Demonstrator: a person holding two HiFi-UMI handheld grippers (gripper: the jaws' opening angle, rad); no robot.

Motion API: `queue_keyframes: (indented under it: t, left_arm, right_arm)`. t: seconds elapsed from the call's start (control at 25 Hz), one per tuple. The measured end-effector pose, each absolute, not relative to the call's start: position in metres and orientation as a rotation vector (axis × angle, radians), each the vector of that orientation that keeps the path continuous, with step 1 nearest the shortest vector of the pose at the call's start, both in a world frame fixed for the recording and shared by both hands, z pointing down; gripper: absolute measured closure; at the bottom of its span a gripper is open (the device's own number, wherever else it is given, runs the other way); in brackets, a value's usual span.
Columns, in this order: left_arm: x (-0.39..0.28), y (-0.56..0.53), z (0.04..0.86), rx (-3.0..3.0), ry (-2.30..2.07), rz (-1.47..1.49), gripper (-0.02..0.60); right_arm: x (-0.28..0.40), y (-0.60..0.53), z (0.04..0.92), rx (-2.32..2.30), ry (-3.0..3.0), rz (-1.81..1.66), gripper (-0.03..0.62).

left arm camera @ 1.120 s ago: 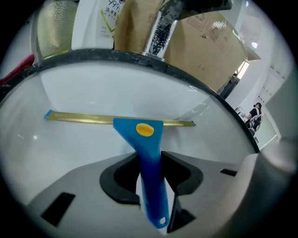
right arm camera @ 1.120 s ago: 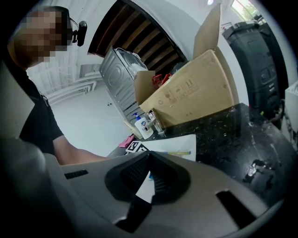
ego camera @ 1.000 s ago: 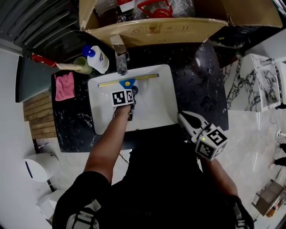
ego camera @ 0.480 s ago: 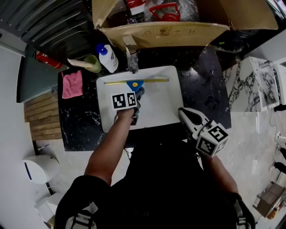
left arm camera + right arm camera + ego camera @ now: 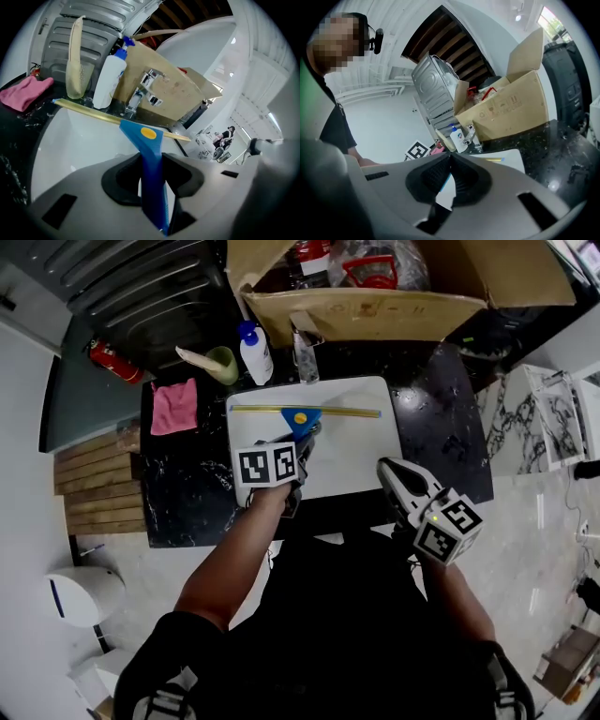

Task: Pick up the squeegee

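My left tongs (image 5: pixel 151 158) are clamped on the blue handle of the squeegee (image 5: pixel 143 137), over the sink (image 5: pixel 361 460). My right tongs (image 5: pixel 450 158) are closed and hold nothing.

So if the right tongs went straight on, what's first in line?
Likely the soap bottle or the faucet beside it, across the sink: both sit just above the shut right tongs. Depth is unclear, so I can't rank them.

We see the white sink (image 5: pixel 352 454) lit bright and evenly from above, while the black counter (image 5: pixel 439 423) stays dim with small glints. Both gripper views bulge, go black at the corners, and blur the squeegee (image 5: pixel 148 150) nearest the lens; a ceiling lamp (image 5: pixel 518 18) glares.
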State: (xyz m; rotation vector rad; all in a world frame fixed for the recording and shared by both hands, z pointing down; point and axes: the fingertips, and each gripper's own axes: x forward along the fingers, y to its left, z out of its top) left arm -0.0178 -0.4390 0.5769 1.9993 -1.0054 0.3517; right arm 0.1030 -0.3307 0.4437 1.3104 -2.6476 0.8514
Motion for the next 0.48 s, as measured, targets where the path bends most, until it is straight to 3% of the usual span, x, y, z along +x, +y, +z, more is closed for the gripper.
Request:
queue_keyframes:
  t: [0.48]
  left_arm:
    - [-0.077,-0.397,0.495,2.158,-1.009,0.175,0.439]
  right_arm:
    - [0.052,-0.299,0.428,1.373,-2.826,0.964,0.585]
